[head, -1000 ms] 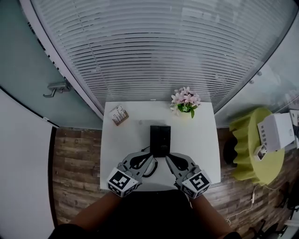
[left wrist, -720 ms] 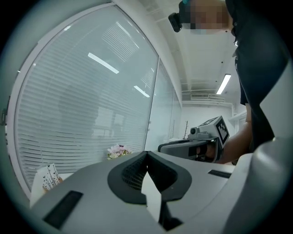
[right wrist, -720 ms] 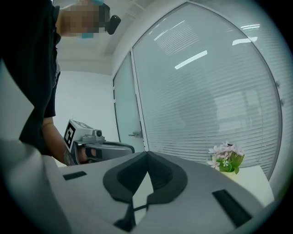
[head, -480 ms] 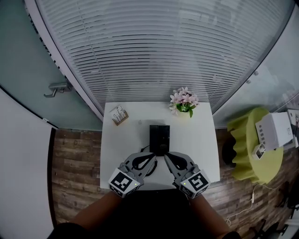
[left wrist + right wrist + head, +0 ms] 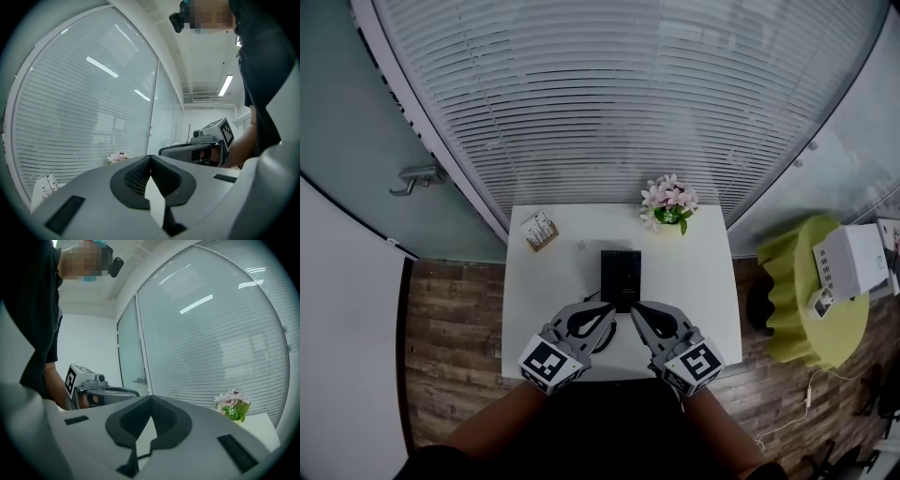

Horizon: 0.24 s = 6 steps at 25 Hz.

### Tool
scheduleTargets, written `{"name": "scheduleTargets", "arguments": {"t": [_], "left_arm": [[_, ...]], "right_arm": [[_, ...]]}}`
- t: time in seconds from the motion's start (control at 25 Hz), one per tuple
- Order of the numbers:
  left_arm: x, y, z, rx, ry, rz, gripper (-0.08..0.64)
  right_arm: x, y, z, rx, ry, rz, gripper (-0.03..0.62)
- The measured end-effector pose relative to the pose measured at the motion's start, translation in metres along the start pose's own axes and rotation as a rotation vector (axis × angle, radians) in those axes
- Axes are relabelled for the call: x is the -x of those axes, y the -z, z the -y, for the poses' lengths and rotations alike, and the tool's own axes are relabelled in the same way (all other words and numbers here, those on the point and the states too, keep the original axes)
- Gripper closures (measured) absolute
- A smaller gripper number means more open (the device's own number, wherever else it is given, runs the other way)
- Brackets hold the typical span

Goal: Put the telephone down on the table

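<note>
Black telephone (image 5: 622, 278) lies flat on the white table (image 5: 544, 300). My left gripper (image 5: 603, 317) and right gripper (image 5: 638, 317), both closed and empty, hover just before it; I'd avoid nudging it.

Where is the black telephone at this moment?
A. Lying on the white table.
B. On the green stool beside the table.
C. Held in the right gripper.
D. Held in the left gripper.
A: the telephone lies flat on the white table, and the left gripper and the right gripper are both shut with nothing between them.
</note>
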<state>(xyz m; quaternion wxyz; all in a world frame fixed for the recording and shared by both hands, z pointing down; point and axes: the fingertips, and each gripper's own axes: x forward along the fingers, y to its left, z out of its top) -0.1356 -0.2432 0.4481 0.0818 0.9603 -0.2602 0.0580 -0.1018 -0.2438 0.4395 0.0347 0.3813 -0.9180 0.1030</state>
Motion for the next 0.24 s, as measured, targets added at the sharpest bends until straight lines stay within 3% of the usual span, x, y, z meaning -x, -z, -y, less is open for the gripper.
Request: {"name": "scheduleTargets", "arguments": {"t": [0.24], "left_arm": [[-0.0001,-0.0002,-0.0006,0.004,-0.004,-0.002,0.551]], "right_arm": [[0.0012,0.0006,-0.0023,-0.002,-0.004,-0.013,0.571]]}}
